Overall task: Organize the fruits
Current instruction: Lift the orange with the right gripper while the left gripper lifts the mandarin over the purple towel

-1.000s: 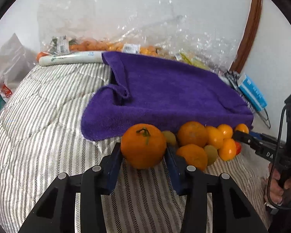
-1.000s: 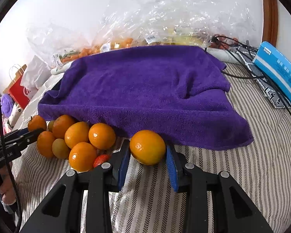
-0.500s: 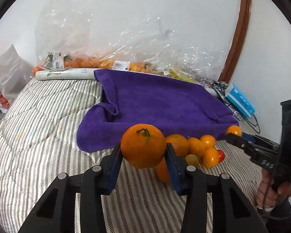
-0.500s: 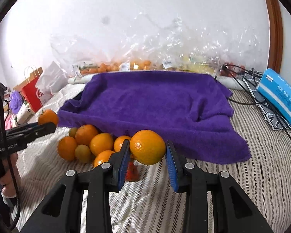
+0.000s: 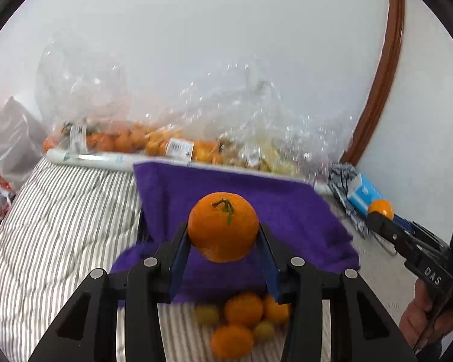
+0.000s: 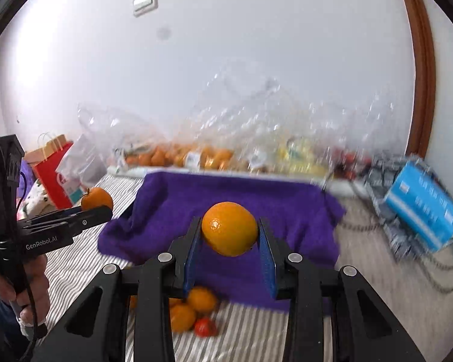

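Two oranges clamped and airborne, one in each gripper.

My left gripper pinches a stemmed orange; my right gripper pinches a smooth orange. The fruit pile lies at 6 o'clock below, the purple towel at 12. I judge it best to keep both grips firm and travel level.

light: bright, even daylight | blur: background motion-smeared | edges: fisheye bend, dark corners
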`<state>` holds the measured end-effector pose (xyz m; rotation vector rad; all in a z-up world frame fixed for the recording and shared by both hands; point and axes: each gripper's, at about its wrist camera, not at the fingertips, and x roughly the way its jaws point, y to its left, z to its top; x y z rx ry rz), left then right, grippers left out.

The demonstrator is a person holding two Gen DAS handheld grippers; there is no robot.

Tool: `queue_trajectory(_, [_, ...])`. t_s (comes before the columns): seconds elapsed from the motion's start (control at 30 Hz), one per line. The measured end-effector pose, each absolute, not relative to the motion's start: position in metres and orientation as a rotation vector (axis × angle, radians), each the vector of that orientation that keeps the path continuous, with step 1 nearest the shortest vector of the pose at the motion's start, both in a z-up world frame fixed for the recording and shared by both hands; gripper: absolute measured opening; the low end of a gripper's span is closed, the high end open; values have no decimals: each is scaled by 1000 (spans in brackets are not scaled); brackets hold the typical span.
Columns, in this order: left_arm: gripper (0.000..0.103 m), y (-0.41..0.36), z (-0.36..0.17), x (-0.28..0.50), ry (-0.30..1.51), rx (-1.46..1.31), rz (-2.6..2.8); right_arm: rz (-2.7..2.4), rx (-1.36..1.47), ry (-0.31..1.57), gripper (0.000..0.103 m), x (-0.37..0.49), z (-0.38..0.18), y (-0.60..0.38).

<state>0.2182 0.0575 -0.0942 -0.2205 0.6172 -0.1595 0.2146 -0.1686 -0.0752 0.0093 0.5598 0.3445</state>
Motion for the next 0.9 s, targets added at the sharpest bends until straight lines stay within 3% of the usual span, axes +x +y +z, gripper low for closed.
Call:
queue_trajectory(0.27, [41, 44, -92, 260, 583, -192, -68, 352, -17, 526, 36, 253, -71, -164])
queue_trajectory(0.63, [41, 42, -151, 280, 665, -125, 13, 284, -5, 601, 36, 279, -116, -185])
queue_trajectory(0.9, [41, 49, -162, 282, 665, -189, 7, 231, 60, 637, 36, 293, -131, -205])
